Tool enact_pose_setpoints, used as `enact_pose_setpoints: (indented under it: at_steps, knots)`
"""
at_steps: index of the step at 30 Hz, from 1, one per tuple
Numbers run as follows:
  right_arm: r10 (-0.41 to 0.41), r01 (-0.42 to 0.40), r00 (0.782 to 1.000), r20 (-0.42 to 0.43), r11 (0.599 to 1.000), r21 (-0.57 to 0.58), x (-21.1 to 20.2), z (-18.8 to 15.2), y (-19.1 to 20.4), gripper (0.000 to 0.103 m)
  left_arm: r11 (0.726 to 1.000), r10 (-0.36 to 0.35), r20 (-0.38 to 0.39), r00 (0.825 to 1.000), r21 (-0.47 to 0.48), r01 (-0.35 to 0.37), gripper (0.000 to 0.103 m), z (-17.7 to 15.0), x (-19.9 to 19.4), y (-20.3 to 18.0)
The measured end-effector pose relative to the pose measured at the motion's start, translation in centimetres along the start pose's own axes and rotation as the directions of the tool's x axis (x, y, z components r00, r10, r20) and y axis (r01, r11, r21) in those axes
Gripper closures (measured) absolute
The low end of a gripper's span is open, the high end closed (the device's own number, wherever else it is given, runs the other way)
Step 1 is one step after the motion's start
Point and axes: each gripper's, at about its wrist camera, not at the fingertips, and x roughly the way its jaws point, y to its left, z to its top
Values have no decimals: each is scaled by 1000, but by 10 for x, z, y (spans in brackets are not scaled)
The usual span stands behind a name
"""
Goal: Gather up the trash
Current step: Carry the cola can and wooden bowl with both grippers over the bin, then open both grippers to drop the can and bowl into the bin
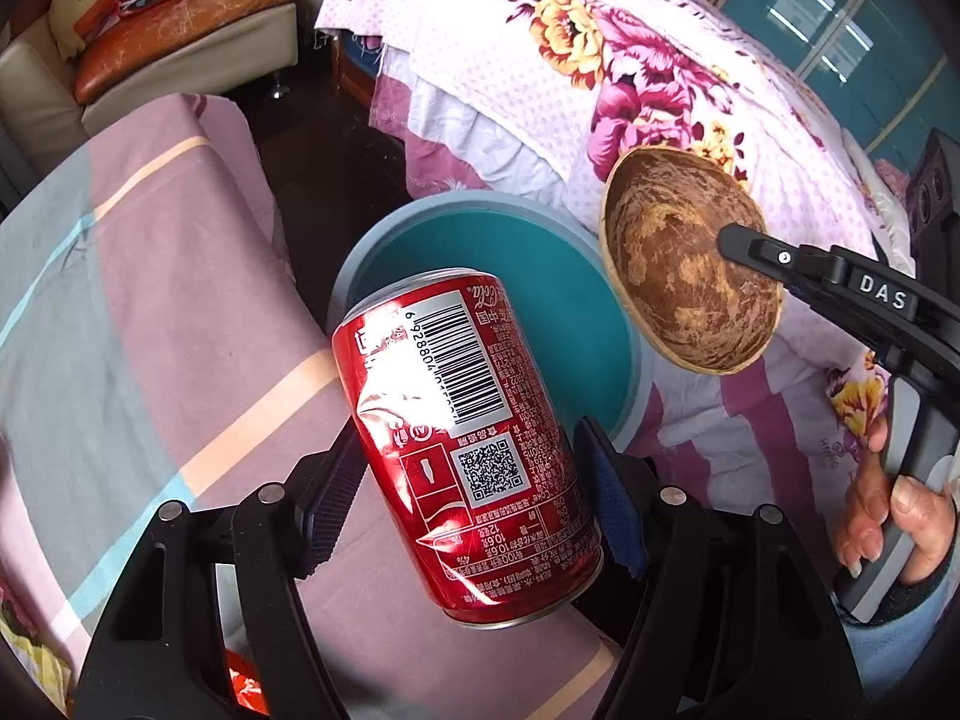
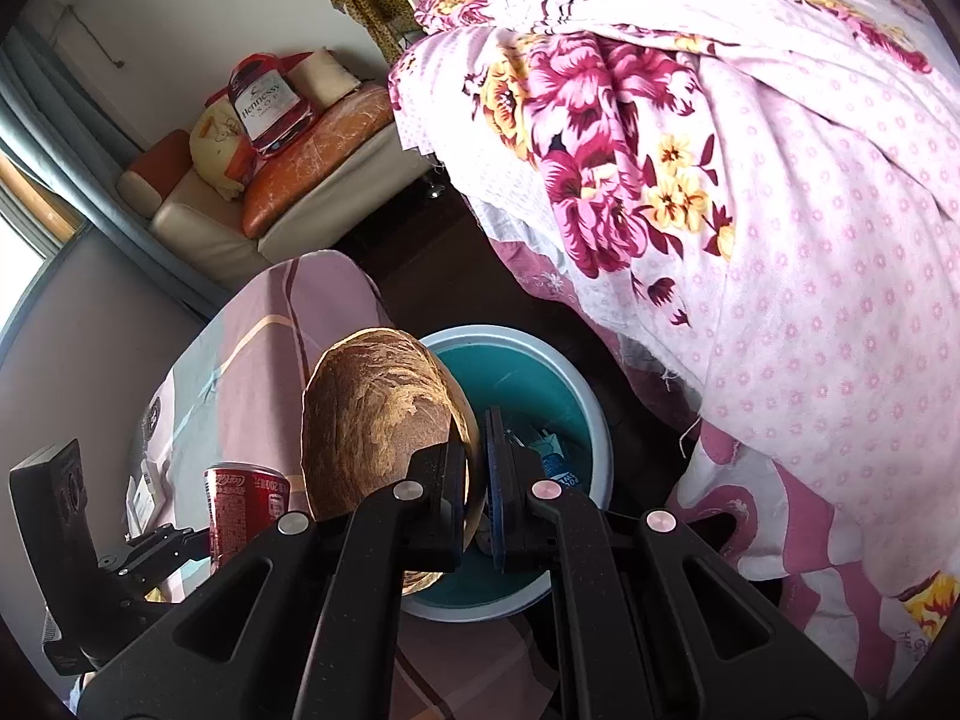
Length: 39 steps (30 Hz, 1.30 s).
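The left gripper (image 1: 468, 492) clamps a red soda can (image 1: 465, 450) by its sides, tilted above the teal bin (image 1: 360, 264); the right gripper (image 2: 480, 498) pinches only the thin rim of a brown shell half (image 2: 378, 420) beside it. That edge grip may slip, or either piece could clip the bin's rim and land on the striped cover (image 1: 150, 276).

A floral bedspread (image 1: 630, 60) lies beyond the tongs; a striped cloth (image 1: 150, 300) spreads left; an orange-cushioned sofa (image 2: 288, 180) stands farther back.
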Motion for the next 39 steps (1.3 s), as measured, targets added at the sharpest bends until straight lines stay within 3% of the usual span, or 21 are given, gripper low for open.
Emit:
enact_pose_setpoints:
  at_steps: [11, 21, 35, 39]
  knots:
    - [0, 0, 1000, -22, 1000, 5, 11, 0, -6, 97, 1000, -8, -40, 999, -22, 7, 25, -5, 13, 3]
    - [-19, 19, 999, -43, 1000, -4, 20, 0, -2, 97, 998, -16, -1, 1000, -60, 16, 16, -15, -3, 15]
    - [-52, 49, 992, -118, 998, -30, 45, -10, 6, 94, 989, -32, 26, 999, -143, 35, 15, -24, -15, 41]
    - [-81, 76, 987, -139, 996, -37, 51, -13, 4, 88, 988, -37, 29, 999, -147, 41, 15, -26, -17, 43]
